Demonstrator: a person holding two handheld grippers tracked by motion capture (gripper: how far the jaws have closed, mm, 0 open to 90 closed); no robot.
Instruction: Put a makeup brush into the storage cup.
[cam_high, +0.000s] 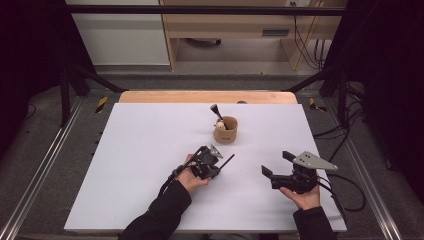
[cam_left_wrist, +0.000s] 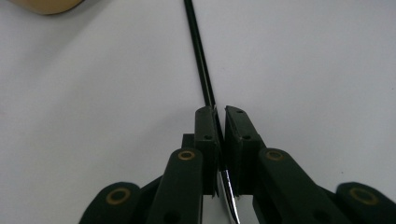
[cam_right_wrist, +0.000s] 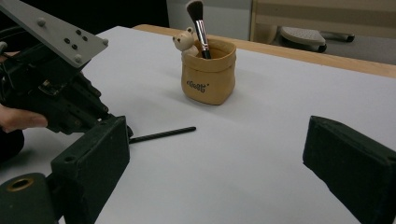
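A thin black brush handle (cam_left_wrist: 198, 51) lies low over the white table (cam_high: 145, 150), and my left gripper (cam_high: 219, 167) is shut on it. In the left gripper view the pads (cam_left_wrist: 207, 130) pinch the handle where it meets a silver ferrule (cam_left_wrist: 229, 196). The free end (cam_right_wrist: 163, 134) points toward a tan pouch (cam_high: 226, 131). That pouch (cam_right_wrist: 208, 74) holds an upright makeup brush (cam_right_wrist: 198, 23) and a small bear figure (cam_right_wrist: 185, 41). My right gripper (cam_high: 277, 164) is held to the right of the left one, open, nothing between its jaws (cam_right_wrist: 219, 140).
A wooden strip (cam_high: 207, 96) borders the table's far edge. Black frame posts stand at both sides, and cables (cam_high: 345, 192) trail off the right edge. A wooden cabinet (cam_high: 235, 30) stands beyond the table.
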